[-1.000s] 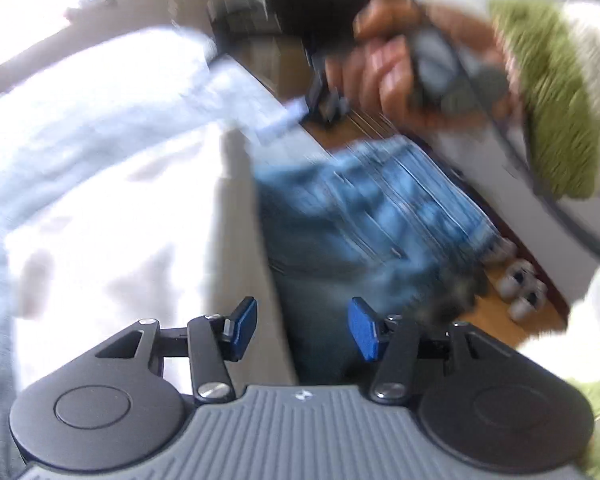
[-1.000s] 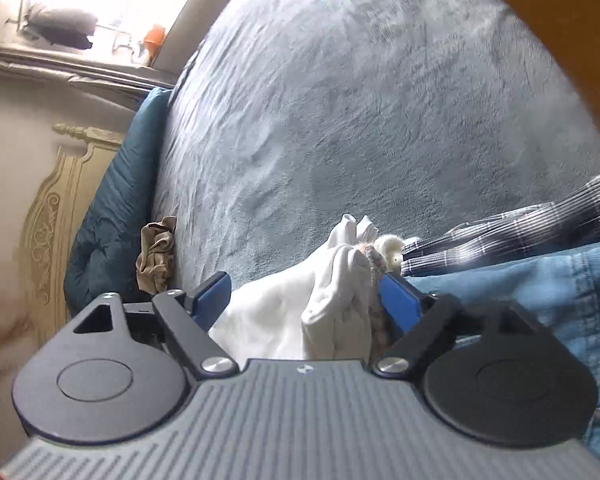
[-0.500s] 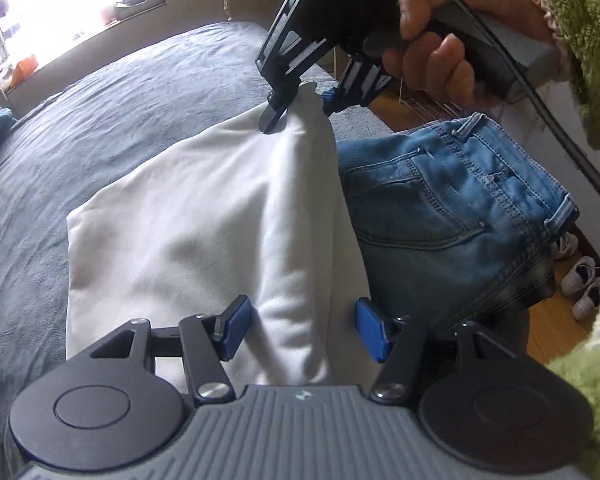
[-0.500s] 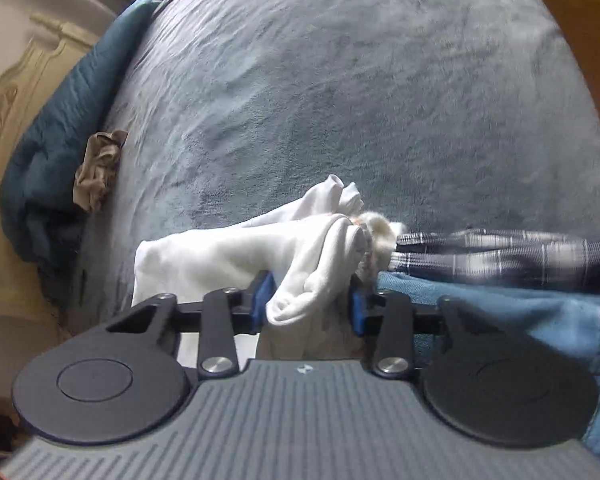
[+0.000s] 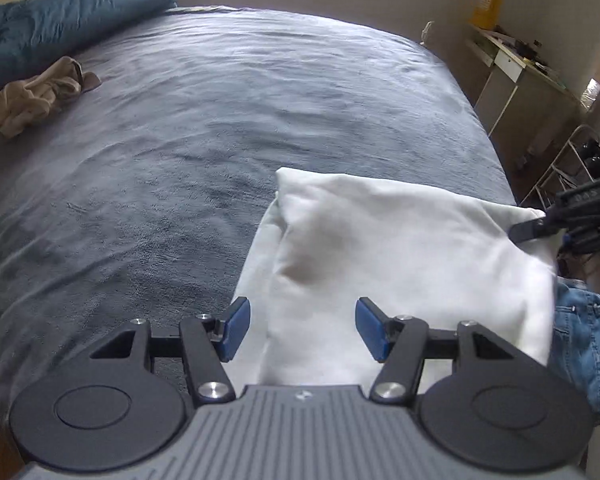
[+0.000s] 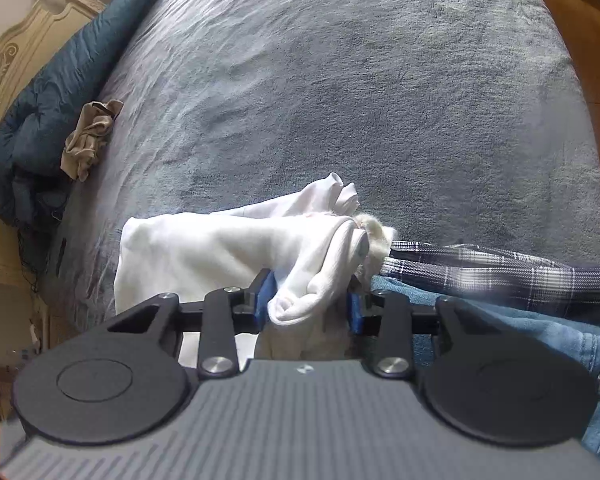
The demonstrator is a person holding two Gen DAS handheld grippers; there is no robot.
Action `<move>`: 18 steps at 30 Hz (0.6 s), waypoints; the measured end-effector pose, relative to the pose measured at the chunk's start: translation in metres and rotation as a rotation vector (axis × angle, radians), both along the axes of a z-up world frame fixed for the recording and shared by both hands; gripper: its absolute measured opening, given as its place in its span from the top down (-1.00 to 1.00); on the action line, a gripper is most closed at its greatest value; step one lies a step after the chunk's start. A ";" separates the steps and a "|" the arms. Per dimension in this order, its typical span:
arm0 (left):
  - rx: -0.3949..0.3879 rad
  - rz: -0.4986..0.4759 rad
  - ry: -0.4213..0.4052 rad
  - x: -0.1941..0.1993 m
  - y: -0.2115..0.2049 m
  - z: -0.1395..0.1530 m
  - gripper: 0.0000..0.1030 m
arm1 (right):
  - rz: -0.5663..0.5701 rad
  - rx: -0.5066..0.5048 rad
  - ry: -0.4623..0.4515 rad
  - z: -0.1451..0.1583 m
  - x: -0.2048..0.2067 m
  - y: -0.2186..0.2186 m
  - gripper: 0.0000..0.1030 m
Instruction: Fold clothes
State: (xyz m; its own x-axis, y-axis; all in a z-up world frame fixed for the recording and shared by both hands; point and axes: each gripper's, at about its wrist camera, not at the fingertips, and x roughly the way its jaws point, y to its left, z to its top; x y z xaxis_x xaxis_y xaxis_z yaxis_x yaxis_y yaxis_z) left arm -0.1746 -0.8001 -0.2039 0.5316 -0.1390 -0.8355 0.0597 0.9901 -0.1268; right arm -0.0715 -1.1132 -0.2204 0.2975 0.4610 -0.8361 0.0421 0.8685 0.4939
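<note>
White top point(image 5: 400, 248) half folded on the bed point(image 5: 260, 112) — your right gripper point(image 6: 308, 308) clamps its bunched corner, left gripper point(image 5: 300, 330) open over it; jeans point(image 6: 500, 320) and plaid point(image 6: 500, 276) remain.

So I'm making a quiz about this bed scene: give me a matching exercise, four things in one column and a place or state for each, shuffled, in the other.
Things:
1. white garment
2. beige cloth
3. jeans
4. left gripper

Places or states:
A. crumpled by the blue duvet
B. open, pads clear of the fabric
C. pinched at one corner by the right gripper
D. under a plaid shirt, at the bed's near edge

Pairs: 1-C, 2-A, 3-D, 4-B
</note>
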 end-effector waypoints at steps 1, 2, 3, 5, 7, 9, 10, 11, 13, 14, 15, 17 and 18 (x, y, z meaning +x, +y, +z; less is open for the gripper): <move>-0.020 -0.009 0.022 0.007 0.005 -0.005 -0.16 | 0.006 -0.009 -0.001 0.001 0.000 0.002 0.31; -0.039 -0.017 0.043 0.015 0.010 -0.009 -0.16 | 0.012 -0.018 -0.002 0.002 0.001 0.003 0.30; -0.046 -0.014 0.063 0.019 0.012 -0.014 -0.15 | 0.015 -0.024 -0.003 0.002 0.001 0.004 0.30; -0.083 -0.020 0.095 0.024 0.010 -0.025 -0.07 | 0.013 -0.026 -0.001 0.002 0.001 0.004 0.29; -0.109 -0.028 0.113 0.018 0.011 -0.027 0.07 | 0.009 -0.027 -0.001 0.002 0.000 0.004 0.28; -0.119 -0.032 0.110 0.015 0.009 -0.030 0.21 | 0.008 -0.030 -0.004 0.003 -0.001 0.004 0.28; -0.115 -0.029 0.108 0.014 0.008 -0.032 0.32 | 0.007 -0.033 -0.005 0.003 -0.002 0.005 0.27; -0.110 -0.025 0.105 0.013 0.006 -0.034 0.54 | 0.006 -0.034 -0.006 0.003 -0.002 0.005 0.27; -0.093 0.005 0.099 0.012 0.008 -0.036 0.83 | 0.005 -0.037 -0.008 0.004 -0.002 0.007 0.27; -0.095 0.015 0.093 0.013 0.011 -0.037 0.85 | 0.007 -0.040 -0.010 0.004 -0.002 0.008 0.27; -0.093 0.024 0.088 0.011 0.013 -0.036 0.86 | 0.009 -0.042 -0.012 0.004 -0.002 0.009 0.27; -0.090 0.041 0.078 0.008 0.018 -0.033 0.87 | 0.028 -0.049 -0.029 0.006 -0.001 0.015 0.29; -0.082 0.046 0.073 0.007 0.019 -0.031 0.87 | 0.039 -0.053 -0.038 0.008 0.000 0.018 0.30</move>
State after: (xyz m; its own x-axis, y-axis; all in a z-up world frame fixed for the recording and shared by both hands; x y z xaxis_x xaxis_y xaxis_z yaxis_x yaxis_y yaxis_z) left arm -0.1674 -0.7809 -0.2350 0.4769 -0.1851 -0.8593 0.0016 0.9778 -0.2097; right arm -0.0713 -1.0952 -0.2126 0.3120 0.4284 -0.8480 -0.0098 0.8940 0.4481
